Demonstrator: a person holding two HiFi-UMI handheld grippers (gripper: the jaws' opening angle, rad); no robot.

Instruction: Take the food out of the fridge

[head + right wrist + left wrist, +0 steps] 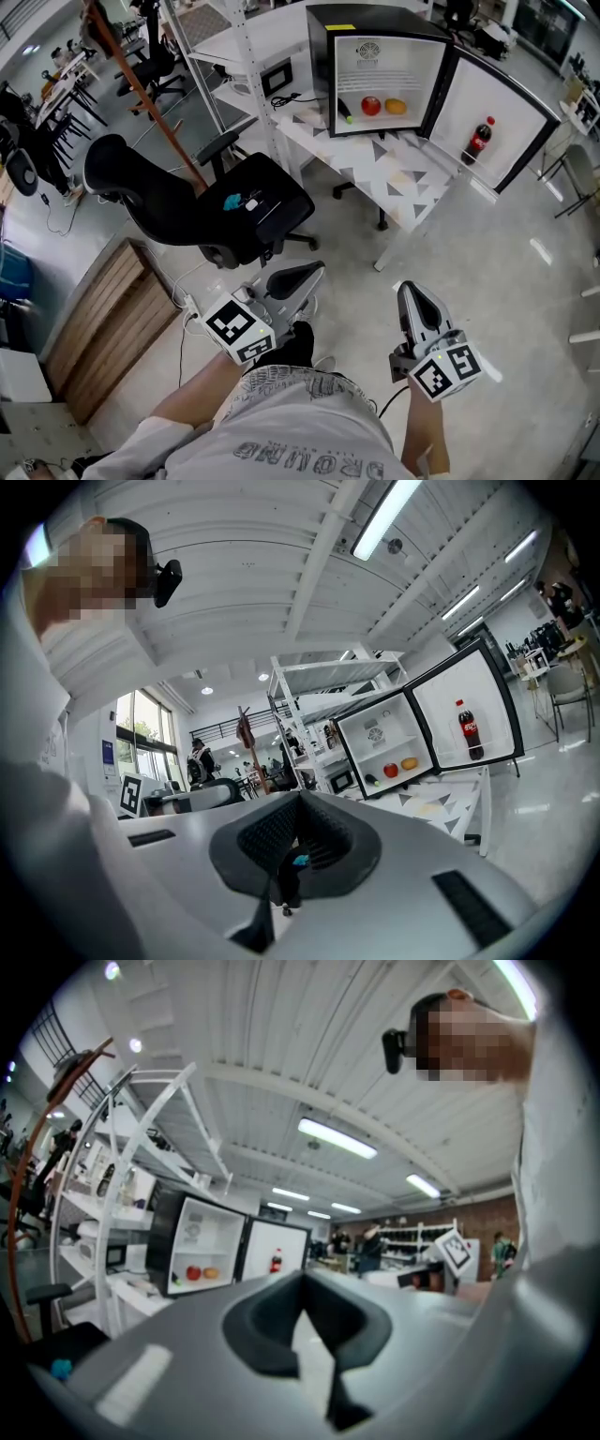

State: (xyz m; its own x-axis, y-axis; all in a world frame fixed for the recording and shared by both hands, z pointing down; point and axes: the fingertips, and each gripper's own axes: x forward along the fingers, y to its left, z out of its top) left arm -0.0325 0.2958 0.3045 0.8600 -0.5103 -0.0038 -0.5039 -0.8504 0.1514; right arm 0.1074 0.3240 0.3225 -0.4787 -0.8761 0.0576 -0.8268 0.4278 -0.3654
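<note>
1. Nothing is out yet. The fridge (375, 23) stands open on the worktop (403, 178) at your 12 o'clock, well apart from both grippers.
2. Inside it, a dark green item (345, 111), a red fruit (371, 106) and an orange fruit (397, 106) lie in a row on one shelf.
3. A cola bottle (478, 141) stands upright in the door (487, 94), at 1 o'clock.
4. Your left gripper (314, 270) and right gripper (410, 289) both have their jaws closed together on nothing.
5. All the work is probably ahead: approach, open a gripper, lift out each piece.
6. An office chair (225, 206) sits at 11 o'clock, beside your path.
</note>
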